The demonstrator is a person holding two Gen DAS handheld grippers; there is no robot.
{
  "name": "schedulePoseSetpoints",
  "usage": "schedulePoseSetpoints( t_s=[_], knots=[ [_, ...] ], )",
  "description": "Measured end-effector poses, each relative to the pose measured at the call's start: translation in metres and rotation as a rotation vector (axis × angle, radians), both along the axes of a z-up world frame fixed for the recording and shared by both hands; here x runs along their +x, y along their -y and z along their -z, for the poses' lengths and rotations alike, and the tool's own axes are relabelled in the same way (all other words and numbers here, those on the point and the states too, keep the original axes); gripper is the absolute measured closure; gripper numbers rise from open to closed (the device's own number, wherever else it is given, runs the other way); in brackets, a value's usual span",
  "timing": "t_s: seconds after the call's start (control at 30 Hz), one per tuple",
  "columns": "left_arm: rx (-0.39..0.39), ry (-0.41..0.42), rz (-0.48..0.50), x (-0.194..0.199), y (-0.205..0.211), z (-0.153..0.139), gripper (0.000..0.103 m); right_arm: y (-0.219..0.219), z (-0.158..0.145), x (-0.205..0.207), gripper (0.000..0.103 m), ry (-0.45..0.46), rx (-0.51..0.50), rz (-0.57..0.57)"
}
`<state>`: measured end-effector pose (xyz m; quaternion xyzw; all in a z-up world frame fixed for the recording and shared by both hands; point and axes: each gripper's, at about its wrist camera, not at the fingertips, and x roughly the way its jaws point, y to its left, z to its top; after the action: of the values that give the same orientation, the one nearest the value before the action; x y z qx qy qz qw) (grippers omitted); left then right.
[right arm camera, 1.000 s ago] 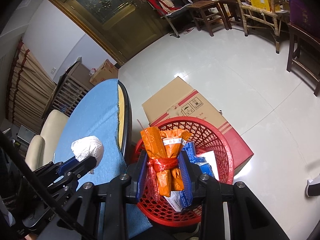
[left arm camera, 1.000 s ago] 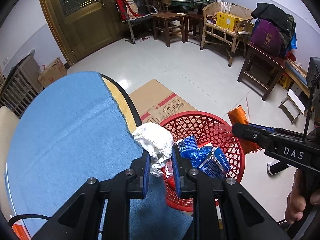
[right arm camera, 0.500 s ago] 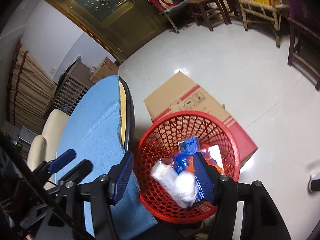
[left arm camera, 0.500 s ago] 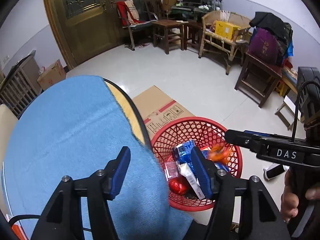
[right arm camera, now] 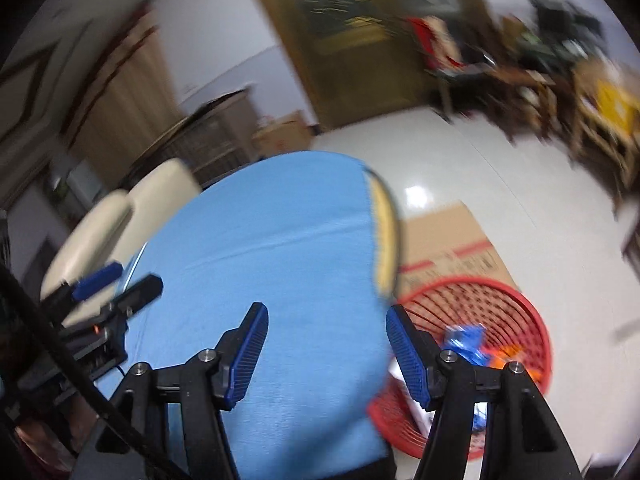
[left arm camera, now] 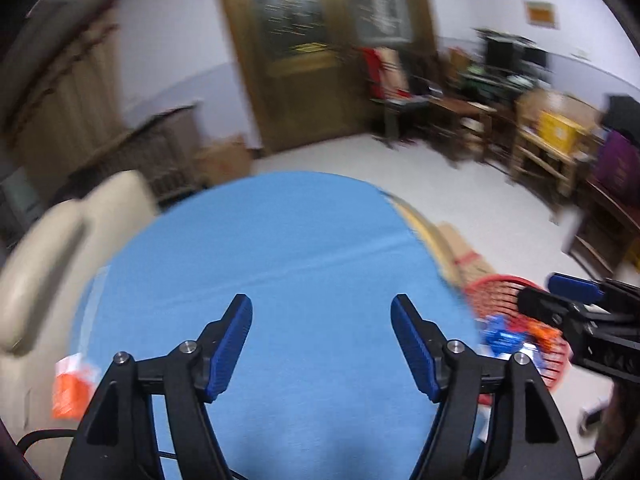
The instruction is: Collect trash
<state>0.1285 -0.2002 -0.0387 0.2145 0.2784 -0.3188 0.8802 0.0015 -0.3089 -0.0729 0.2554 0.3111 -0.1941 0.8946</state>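
Sitting on the floor just beside the round table's edge, the red basket (right arm camera: 500, 312) — blue and orange wrappers (right arm camera: 468, 340) lying blurred inside it, a flattened cardboard box (right arm camera: 448, 236) under and behind it. Hovering over the blue tablecloth (left arm camera: 280, 260), the left gripper (left arm camera: 322, 320) with jaws opening wide and nothing between them; the right gripper (right arm camera: 326, 328) standing apart and empty too, over the cloth's edge near the basket. Lying at the cloth's left edge, a small orange packet (left arm camera: 72, 388), with cream chairs (left arm camera: 60, 240) past the table.
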Motion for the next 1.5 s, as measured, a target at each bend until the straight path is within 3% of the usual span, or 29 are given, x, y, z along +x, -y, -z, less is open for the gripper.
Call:
schedulePoseSetpoints(
  t_s=[0.07, 0.2, 0.5, 0.7, 0.9, 1.23, 1.5],
  knots=[
    [-0.01, 0.048, -0.1, 0.01, -0.035, -0.01, 0.022, -0.025, -0.008, 0.019, 0.037, 0.008, -0.034, -0.058],
    [-0.052, 0.059, -0.24, 0.025, -0.093, -0.02, 0.021, -0.07, -0.022, 0.05, 0.037, 0.018, -0.083, -0.146],
    [-0.09, 0.044, -0.413, 0.031, -0.169, -0.014, 0.021, -0.152, -0.035, 0.086, 0.037, 0.014, -0.172, -0.262],
    [-0.086, 0.015, -0.405, 0.025, -0.177, -0.007, 0.021, -0.168, -0.032, 0.072, 0.037, -0.018, -0.23, -0.194],
    [-0.082, 0.012, -0.392, 0.002, -0.176, -0.001, 0.021, -0.157, -0.029, 0.031, 0.037, -0.039, -0.257, -0.08],
    [-0.083, 0.042, -0.344, -0.04, -0.168, -0.012, 0.021, -0.157, -0.049, -0.029, 0.037, 0.002, -0.294, -0.033],
    [-0.096, 0.066, -0.329, -0.049, -0.17, -0.023, 0.021, -0.16, -0.057, -0.04, 0.037, 0.027, -0.297, -0.022]
  ],
)
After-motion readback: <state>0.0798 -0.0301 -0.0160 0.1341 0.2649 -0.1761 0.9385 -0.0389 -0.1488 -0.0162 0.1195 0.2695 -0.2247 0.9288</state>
